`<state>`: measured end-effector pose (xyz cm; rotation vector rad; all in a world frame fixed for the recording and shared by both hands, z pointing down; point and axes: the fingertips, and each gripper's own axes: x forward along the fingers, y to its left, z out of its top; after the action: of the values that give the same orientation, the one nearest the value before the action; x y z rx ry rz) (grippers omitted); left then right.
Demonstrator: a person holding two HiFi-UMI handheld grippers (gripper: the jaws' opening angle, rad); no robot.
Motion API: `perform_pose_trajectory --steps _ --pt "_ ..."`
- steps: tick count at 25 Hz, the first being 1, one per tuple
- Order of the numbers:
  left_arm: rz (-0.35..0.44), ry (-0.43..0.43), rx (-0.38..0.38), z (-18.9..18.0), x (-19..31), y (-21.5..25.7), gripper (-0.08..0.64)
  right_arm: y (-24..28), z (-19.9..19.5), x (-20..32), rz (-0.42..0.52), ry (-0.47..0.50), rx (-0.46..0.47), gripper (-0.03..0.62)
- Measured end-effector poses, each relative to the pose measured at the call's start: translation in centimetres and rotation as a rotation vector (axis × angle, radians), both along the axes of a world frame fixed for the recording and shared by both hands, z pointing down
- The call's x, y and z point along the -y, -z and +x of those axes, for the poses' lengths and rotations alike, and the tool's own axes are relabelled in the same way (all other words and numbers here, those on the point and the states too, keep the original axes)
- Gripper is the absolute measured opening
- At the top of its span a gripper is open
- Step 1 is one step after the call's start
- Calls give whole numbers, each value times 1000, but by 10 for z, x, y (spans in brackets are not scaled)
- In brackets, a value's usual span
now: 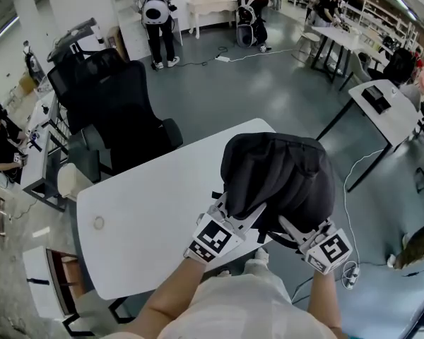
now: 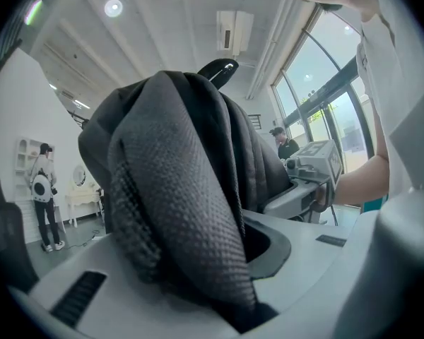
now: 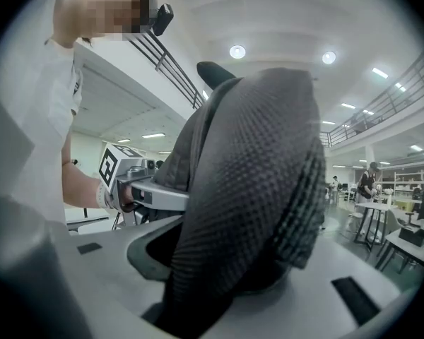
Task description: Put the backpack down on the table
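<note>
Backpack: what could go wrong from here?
1. The backpack hangs over the right end of the table, close to its edge. Set down there, it might overhang and tip off.
2. The left gripper and right gripper each pinch only a fold of loose fabric, so the backpack may slip or sag unevenly on the way down.

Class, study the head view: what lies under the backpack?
Under the backpack, gripped by the left hand-held gripper and the right hand-held gripper, is the right end of the white table. The backpack covers that end, so anything lying there stays unseen.
</note>
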<state>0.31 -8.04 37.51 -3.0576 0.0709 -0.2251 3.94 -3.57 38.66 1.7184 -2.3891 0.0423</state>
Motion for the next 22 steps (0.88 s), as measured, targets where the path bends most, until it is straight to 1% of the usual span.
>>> perform_pose_trajectory --steps 8,15,22 --pt "-17 149 10 8 51 -8 95 -9 14 56 -11 148 13 190" --pt "-29 282 15 35 103 -12 95 -12 46 114 -24 286 19 190" --pt "-36 382 0 56 149 -20 95 -20 70 165 -22 398 -3 190"
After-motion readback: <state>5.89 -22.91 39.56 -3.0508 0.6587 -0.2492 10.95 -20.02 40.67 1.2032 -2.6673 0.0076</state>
